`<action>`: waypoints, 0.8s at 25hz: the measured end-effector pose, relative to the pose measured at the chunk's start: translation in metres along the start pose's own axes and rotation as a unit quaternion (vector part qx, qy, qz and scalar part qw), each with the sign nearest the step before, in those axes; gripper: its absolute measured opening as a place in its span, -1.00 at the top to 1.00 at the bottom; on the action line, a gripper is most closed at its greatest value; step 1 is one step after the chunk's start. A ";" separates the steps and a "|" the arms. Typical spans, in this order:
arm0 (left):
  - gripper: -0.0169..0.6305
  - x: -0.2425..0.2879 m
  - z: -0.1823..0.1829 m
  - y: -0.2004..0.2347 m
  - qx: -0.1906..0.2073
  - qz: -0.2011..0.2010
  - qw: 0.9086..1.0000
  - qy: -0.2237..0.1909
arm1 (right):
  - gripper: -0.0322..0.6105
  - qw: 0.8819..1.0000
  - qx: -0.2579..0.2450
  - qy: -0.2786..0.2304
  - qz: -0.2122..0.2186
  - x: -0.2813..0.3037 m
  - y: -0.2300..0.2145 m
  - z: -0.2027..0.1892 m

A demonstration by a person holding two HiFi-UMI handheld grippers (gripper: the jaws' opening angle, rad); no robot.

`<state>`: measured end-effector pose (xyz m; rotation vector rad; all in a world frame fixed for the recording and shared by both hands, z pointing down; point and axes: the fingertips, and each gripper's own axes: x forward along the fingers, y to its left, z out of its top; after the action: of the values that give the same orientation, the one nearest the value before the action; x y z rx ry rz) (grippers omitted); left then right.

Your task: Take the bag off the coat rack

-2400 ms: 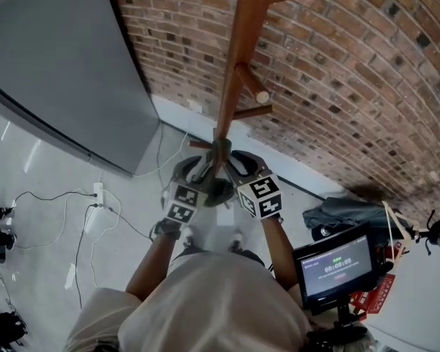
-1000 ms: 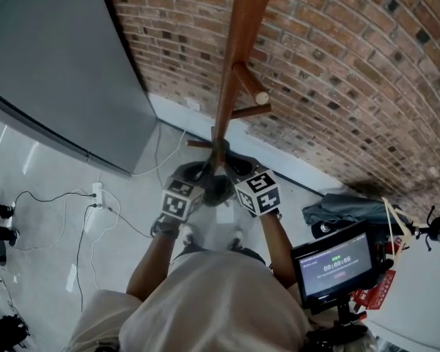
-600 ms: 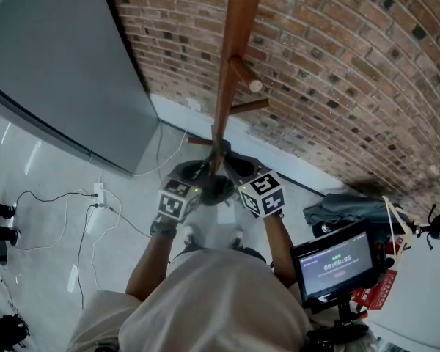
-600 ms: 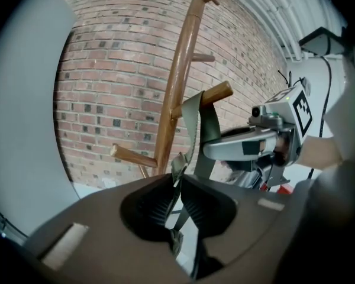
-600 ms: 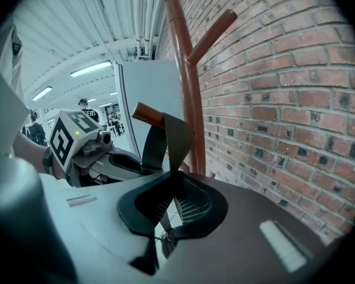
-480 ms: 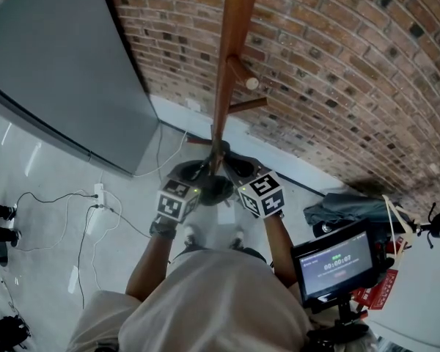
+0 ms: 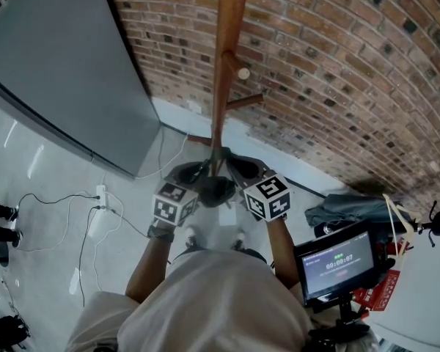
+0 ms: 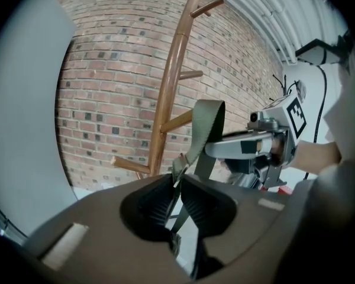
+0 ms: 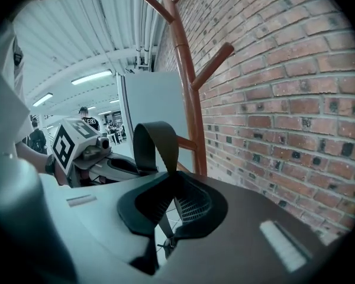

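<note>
Tightly, strap (image 8: 208, 120) in left tongs (image 8: 177, 179), right tongs (image 9: 170, 173)

My head view looks steeply down, gripper views sit close along their jaws, all sharing the coat rack (image 7: 229, 50)

Both bare forearms (image 7: 151, 264) reach toward twelve o'clock, side by side. The left grey two-jaw tongs (image 7: 207, 169) and the right grey two-jaw tongs (image 7: 226, 163) meet tip to tip. Each is pinched tight on the olive-green webbing strap (image 8: 206, 123), marker cubes facing up.
</note>
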<state>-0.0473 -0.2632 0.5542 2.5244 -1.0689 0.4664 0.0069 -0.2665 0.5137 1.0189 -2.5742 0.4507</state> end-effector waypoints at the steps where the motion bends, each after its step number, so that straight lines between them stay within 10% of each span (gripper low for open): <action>1: 0.82 -0.002 0.001 -0.002 0.000 -0.001 1.000 -0.001 | 0.87 1.000 0.001 -0.002 -0.001 -0.002 0.001 0.001; 20: 0.81 -0.041 0.051 -0.029 -0.004 -0.009 0.997 -0.071 | 0.87 0.998 -0.005 -0.057 0.004 -0.049 0.021 0.049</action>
<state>-0.0449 -0.2414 0.4861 2.5907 -1.0944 0.2793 0.0171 -0.2426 0.4464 1.0596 -2.6784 0.3913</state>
